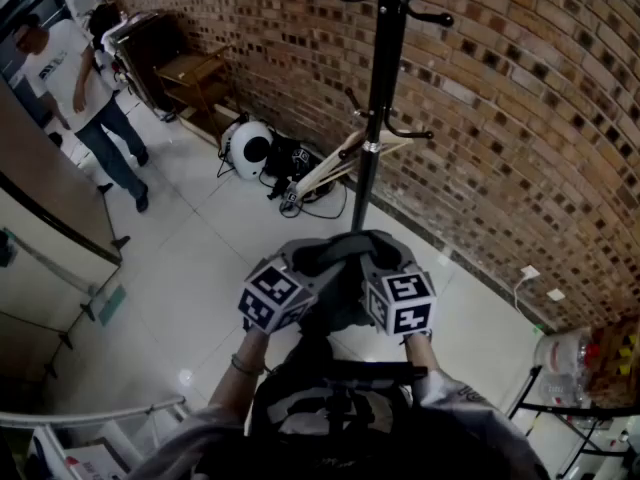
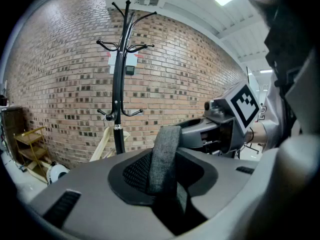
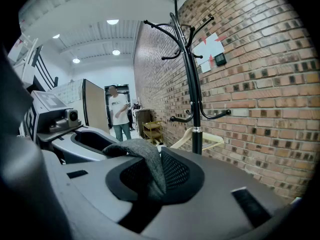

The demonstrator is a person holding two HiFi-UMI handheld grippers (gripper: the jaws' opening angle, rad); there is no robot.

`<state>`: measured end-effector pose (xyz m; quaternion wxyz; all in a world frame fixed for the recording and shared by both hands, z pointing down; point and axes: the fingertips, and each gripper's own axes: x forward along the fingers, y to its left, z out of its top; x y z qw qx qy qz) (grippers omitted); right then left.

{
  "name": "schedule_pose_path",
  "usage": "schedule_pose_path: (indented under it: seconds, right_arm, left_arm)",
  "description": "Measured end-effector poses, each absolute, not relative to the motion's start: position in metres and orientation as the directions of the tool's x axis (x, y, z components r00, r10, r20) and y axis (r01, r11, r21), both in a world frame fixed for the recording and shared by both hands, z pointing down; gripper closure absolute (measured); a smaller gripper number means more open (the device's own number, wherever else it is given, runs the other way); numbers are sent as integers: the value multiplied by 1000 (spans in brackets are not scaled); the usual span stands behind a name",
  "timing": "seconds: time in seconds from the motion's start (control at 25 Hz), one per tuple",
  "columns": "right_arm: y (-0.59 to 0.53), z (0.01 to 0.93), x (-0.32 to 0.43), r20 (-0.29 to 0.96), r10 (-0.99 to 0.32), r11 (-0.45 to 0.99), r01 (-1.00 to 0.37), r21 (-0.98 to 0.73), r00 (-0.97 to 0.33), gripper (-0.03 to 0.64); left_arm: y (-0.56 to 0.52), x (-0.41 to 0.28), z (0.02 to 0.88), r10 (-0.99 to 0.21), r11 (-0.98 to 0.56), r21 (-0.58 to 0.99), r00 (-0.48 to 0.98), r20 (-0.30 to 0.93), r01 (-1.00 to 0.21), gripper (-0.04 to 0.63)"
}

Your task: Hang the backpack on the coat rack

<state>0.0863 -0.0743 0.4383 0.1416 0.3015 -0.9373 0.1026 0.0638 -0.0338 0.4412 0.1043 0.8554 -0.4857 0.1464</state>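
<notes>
The dark backpack (image 1: 335,408) hangs close below me, held up by its grey top strap (image 1: 345,248). My left gripper (image 1: 315,263) is shut on that strap (image 2: 164,156), which runs upright between its jaws. My right gripper (image 1: 385,260) is also shut on the strap (image 3: 145,171), which drapes over its jaws. The two grippers sit side by side, pointing slightly down toward the black coat rack (image 1: 385,88). The rack stands just ahead by the brick wall, its curved hooks (image 2: 122,46) bare, and it also rises in the right gripper view (image 3: 192,84).
A person (image 1: 95,98) stands at the far left near a wooden shelf (image 1: 195,73). A white round object (image 1: 250,148) and a pale wooden frame (image 1: 340,163) lie at the rack's foot. Plastic bottles (image 1: 570,363) sit at the right. A cabinet (image 1: 50,218) stands at the left.
</notes>
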Motion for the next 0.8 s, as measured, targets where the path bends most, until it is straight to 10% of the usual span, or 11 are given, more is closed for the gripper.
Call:
schedule_pose_path:
  seconds: [0.8]
  right_arm:
    - [-178, 422, 7, 313, -711, 646, -760, -64, -630, 557]
  left_arm:
    - [-149, -27, 422, -700, -677, -27, 632, 333, -736, 457]
